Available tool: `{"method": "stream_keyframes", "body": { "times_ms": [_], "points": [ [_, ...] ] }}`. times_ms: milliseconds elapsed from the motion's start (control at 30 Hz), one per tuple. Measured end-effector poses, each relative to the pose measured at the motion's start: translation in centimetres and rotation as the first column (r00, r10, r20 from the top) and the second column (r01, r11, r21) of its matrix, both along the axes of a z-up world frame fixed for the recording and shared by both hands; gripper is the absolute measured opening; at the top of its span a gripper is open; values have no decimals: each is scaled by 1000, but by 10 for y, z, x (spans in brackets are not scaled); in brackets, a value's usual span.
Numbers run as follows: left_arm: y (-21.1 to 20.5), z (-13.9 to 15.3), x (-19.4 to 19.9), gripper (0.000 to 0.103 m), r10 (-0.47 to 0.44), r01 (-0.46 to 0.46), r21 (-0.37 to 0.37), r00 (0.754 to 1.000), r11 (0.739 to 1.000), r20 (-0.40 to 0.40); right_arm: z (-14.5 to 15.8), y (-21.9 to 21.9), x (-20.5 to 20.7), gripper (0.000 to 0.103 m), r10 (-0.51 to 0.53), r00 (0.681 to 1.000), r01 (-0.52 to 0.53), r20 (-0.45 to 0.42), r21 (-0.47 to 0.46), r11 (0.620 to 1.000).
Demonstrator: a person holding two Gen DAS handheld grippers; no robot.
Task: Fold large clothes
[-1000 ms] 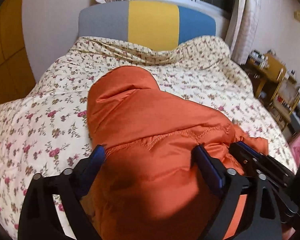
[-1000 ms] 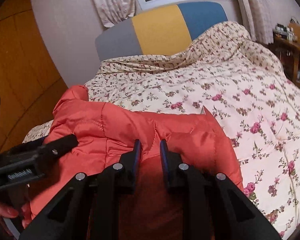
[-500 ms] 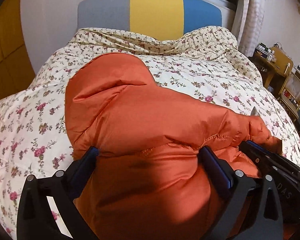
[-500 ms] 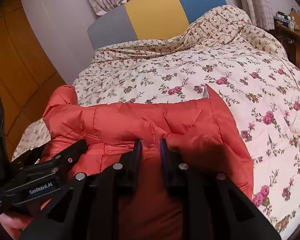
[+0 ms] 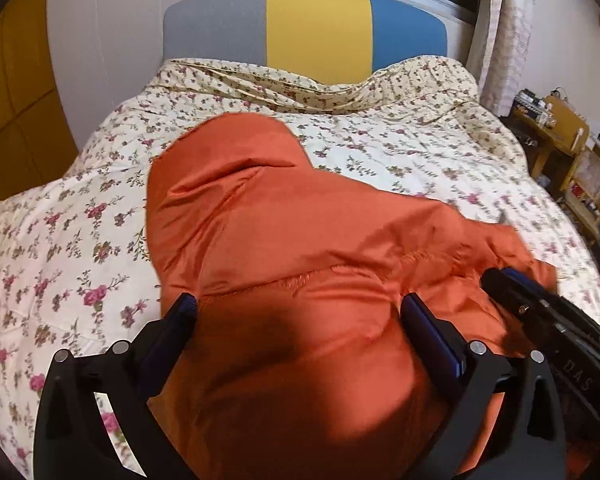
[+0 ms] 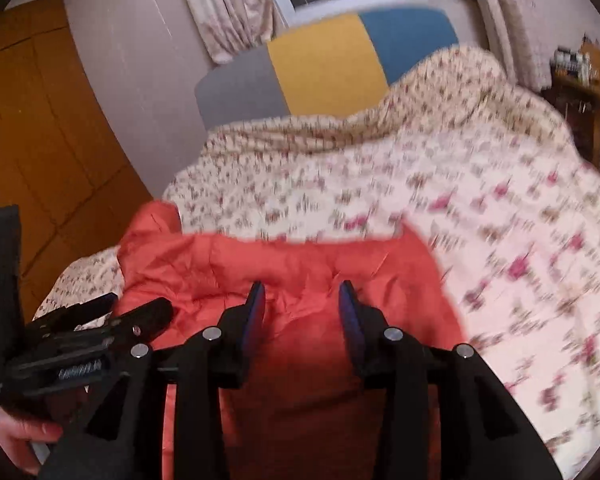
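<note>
The left hand-held gripper (image 5: 296, 312) is angled steeply down over the orange padded jacket (image 5: 284, 240), its jaws spread as wide as they go; the blue pads (image 5: 428, 328) flank a broad bulge of fabric, and no pinch on it is seen. The right hand-held gripper (image 6: 302, 300) is tilted down less steeply at the jacket's near edge, and its jaws are opening, with a wrinkled ridge of the orange cloth lying between them but no longer pressed. In the right wrist view, part of a hand (image 6: 16, 436) is seen gripping the left tool's handle at the lower left.

The jacket is spread on the floral quilt (image 5: 60, 240) of a bed, its rounded far end directed toward the grey, yellow and blue headboard (image 5: 316, 28).

Compared with a second ago, the right jaws, then clamped narrowly on a fold, have been parted. The left jaws were already wide. The left tool has been lowered slightly toward the garment, which has stayed on the quilt.
</note>
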State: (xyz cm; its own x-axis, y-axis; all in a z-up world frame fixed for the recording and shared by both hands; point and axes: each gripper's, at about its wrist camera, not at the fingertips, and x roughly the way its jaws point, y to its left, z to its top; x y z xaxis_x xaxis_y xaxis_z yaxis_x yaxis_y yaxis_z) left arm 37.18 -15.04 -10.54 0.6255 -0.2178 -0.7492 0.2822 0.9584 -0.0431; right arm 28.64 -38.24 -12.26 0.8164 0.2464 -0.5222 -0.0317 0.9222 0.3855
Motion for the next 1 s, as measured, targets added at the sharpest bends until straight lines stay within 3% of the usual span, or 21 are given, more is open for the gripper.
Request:
{"method": "stream_keyframes", "body": {
  "times_ms": [100,167,233,333,433,633,800,867,933,1000],
  "points": [
    [7,21,5,100,68,-69,10,994,998,84,13,-4,12,39,-5,1000,5,-23,-14,1000],
    [4,30,18,100,98,-100,10,989,995,111,9,-1,29,38,-8,997,2,-77,-86,996],
    [-5,28,34,100,93,-97,45,992,994,80,-4,-2,43,36,-15,992,1,-128,-106,994],
    [-26,11,58,100,37,-41,165,999,985,26,-24,-10,50,36,-24,987,12,-158,-78,997],
    [-41,-4,63,100,-9,-1,232,999,973,42,-35,-14,55,36,-34,986,25,-162,-57,998],
    [-36,-25,73,100,12,-21,187,999,982,44,-44,-11,66,36,-56,986,44,-158,-81,996],
    [-38,-29,72,100,14,-24,193,998,981,53,-45,-8,63,36,-63,987,48,-150,-97,994],
    [-40,-27,68,100,14,-27,211,998,977,65,-42,-8,56,39,-67,990,55,-123,-103,993],
    [-41,-21,57,100,0,-17,237,997,971,71,-35,-10,45,58,-61,995,54,-80,-84,995],
    [-34,-7,37,100,-15,2,215,998,977,56,-24,-12,27,66,-80,997,77,-21,-88,993]
  ]
}}
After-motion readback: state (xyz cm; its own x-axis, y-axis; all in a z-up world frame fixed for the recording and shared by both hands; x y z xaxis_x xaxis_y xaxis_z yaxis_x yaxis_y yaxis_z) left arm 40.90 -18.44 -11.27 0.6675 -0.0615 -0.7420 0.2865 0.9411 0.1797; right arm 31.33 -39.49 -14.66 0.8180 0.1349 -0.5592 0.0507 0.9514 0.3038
